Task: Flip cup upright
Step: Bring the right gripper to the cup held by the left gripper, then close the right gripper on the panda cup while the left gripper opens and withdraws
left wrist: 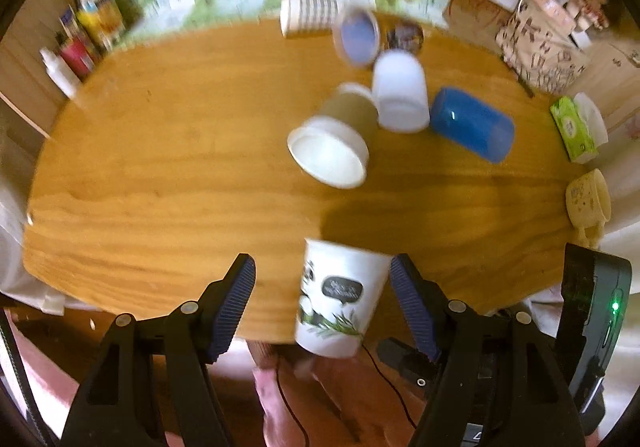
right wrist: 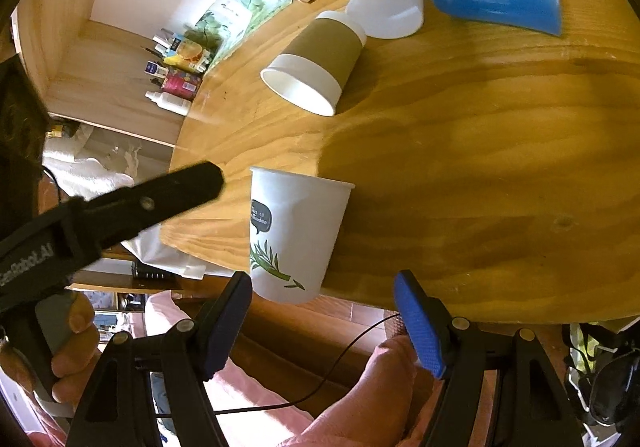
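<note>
- Bare wood on the table [left wrist: 160, 167] spreads wide to the left.
- The panda cup [left wrist: 340, 299] stands upright at the near edge, open table just behind it.
- Further back, the brown-sleeved cup [left wrist: 336, 139], white cup [left wrist: 400, 91] and blue cup [left wrist: 472, 123] crowd together.

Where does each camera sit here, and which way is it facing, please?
Left wrist: on the left claw, facing across the table at the panda cup; its open fingers show.
Right wrist: on the right claw, facing the same cup at the table edge; its open fingers, the left claw and a hand show.
Shared: panda cup, brown cup, blue cup.
</note>
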`<state>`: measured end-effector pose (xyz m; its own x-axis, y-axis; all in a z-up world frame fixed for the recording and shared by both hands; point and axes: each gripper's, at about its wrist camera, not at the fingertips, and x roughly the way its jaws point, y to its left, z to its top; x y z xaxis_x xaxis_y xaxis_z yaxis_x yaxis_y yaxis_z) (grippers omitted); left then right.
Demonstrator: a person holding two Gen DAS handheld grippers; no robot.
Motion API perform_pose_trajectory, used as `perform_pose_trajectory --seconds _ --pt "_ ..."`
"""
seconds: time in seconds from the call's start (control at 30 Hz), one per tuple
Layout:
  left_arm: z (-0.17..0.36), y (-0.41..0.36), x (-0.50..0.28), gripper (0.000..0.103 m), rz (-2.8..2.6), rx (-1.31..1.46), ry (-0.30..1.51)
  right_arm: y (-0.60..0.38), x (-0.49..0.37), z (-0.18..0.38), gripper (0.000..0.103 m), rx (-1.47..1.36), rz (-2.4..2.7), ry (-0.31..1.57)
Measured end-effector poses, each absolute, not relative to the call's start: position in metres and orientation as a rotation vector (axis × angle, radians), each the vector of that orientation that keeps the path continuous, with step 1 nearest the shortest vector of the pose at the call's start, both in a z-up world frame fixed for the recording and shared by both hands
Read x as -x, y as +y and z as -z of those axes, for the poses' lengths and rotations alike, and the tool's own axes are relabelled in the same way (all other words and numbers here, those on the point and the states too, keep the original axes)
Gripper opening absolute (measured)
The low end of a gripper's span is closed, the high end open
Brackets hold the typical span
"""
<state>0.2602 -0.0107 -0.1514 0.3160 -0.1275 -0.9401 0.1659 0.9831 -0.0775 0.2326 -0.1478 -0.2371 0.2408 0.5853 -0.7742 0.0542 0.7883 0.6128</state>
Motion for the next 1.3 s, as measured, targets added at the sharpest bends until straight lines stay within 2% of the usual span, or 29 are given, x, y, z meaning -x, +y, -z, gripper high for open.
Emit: perform_pose_trajectory --seconds 0.33,0.43,0.73,1.3 --pt "0.125 0.025 -0.246 0.074 0.207 -0.012 0.977 -0.130 -0.235 0.236 0.075 -0.589 -0.360 1.217" --pt "0.123 0.030 -0.242 0.074 0.190 -0.021 0.936 -0.123 -0.237 0.235 0.079 -0.580 -0.328 1.202" --pt "0.127 0.059 -0.227 0.074 0.262 0.017 0.914 -0.109 -0.246 0.237 0.079 -0.557 -0.221 1.206" --pt "0.146 0.091 -0.204 0.074 0.422 -0.022 0.986 -0.105 -0.268 0.251 0.079 -0.633 -0.025 1.286"
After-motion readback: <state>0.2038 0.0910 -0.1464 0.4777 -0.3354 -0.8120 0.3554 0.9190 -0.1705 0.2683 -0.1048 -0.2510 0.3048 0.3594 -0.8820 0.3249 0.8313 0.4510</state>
